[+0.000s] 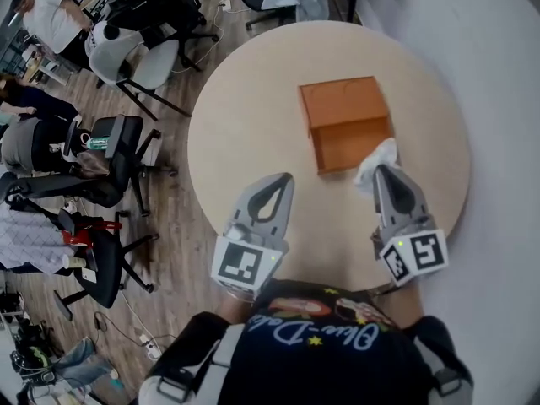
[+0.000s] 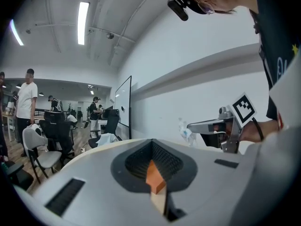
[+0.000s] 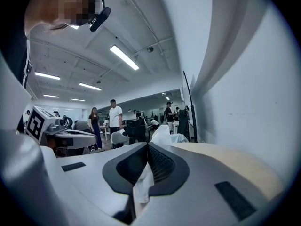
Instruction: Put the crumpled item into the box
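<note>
An open orange-brown cardboard box (image 1: pixel 346 123) lies on the round beige table (image 1: pixel 245 133), its open half toward me. The crumpled white tissue (image 1: pixel 375 159) hangs just off the box's near right corner, with my right gripper (image 1: pixel 381 172) shut on it. In the right gripper view, the tissue (image 3: pixel 161 133) sticks up past the closed jaws of the right gripper (image 3: pixel 148 146). My left gripper (image 1: pixel 285 180) hovers over the table to the left of the box, shut and empty. In the left gripper view, the left gripper (image 2: pixel 152 142) shows a sliver of the orange box (image 2: pixel 155 177) through its jaw slot.
Several office chairs (image 1: pixel 126 53) stand on the wood floor left of the table. People (image 1: pixel 51 15) are at the far left. A pale wall (image 1: pixel 506 99) runs close along the table's right side. The table's near edge (image 1: pixel 337 283) is right in front of me.
</note>
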### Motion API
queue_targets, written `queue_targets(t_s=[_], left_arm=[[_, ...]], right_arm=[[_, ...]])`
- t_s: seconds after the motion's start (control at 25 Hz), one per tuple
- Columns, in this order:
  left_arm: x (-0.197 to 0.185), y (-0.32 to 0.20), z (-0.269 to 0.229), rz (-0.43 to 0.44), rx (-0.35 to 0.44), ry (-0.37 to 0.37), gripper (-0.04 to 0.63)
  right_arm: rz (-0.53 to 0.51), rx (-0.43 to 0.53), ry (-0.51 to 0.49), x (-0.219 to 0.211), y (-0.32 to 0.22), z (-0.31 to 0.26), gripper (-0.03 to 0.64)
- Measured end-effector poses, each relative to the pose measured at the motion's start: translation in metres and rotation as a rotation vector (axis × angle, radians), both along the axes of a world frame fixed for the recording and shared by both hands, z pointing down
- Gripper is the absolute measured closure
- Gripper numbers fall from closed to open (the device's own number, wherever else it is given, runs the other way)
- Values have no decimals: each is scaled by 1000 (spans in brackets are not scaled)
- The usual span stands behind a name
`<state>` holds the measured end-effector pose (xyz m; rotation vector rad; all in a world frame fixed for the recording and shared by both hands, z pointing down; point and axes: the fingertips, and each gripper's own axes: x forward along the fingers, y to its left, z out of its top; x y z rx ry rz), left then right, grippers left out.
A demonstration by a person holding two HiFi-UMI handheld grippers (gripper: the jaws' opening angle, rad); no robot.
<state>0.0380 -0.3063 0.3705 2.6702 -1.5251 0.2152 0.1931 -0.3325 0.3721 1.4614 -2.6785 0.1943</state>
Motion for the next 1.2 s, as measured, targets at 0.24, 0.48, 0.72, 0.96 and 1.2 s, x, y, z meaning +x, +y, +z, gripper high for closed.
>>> queue_targets(t_s=[0.24, 0.48, 0.72, 0.96, 1.2], left_arm=[[-1, -21, 12, 6, -21, 16, 607], [-7, -35, 25, -3, -33, 29, 607], [-18, -47, 31, -13, -45, 40, 607], [-23, -55, 39, -12, -64, 42, 607], [-33, -59, 48, -20, -78, 38, 607]], right_arm=[[7, -39, 47, -5, -28, 17, 615], [24, -71, 89, -7, -56, 42, 615], [28, -88, 128, -17, -78, 58, 615], [18, -124, 155, -27, -99, 83, 615], [18, -171, 201, -37, -114, 112, 615]])
